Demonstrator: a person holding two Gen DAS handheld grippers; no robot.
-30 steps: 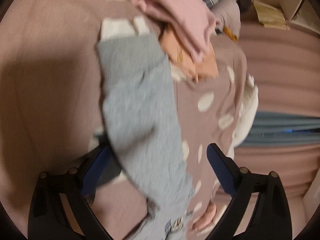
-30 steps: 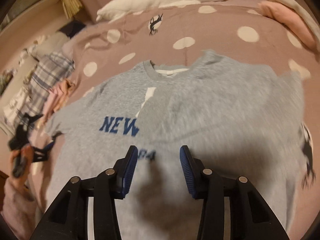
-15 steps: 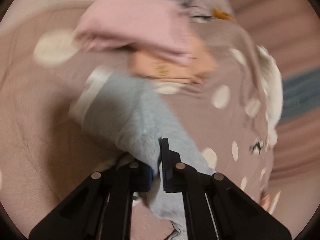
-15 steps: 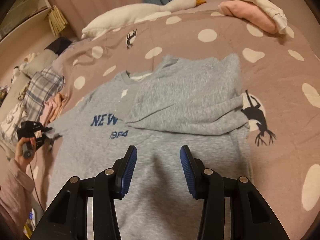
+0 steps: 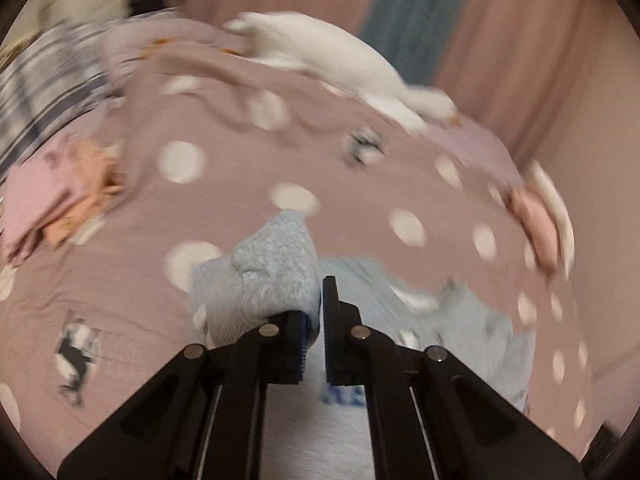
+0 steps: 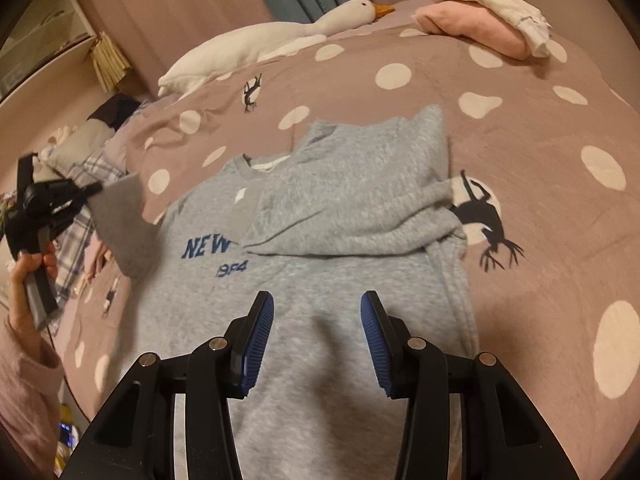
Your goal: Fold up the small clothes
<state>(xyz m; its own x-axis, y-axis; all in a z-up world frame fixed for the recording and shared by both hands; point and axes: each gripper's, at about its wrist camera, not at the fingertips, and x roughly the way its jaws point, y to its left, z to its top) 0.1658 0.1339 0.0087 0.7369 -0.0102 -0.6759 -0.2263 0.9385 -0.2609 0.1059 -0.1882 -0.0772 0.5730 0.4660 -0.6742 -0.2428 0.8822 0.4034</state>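
A grey sweatshirt (image 6: 320, 280) with blue "NEW 1984" lettering lies face up on the pink dotted bedspread (image 6: 540, 140). Its one sleeve is folded across the chest. My left gripper (image 5: 314, 320) is shut on the other grey sleeve (image 5: 276, 276) and holds it lifted off the bed; in the right wrist view the left gripper (image 6: 94, 190) shows at the far left with the sleeve (image 6: 124, 228) hanging from it. My right gripper (image 6: 317, 336) is open and empty, above the sweatshirt's lower body.
A white goose plush (image 6: 260, 44) lies at the far edge of the bed. Folded pink and white clothes (image 6: 480, 16) sit at the far right corner. A pile of plaid and pink clothes (image 5: 52, 140) lies at the left. Curtains hang behind.
My left gripper closed on the sleeve, lifted it off the bed and swung to face across the sweatshirt. My right gripper stayed open and pulled back slightly.
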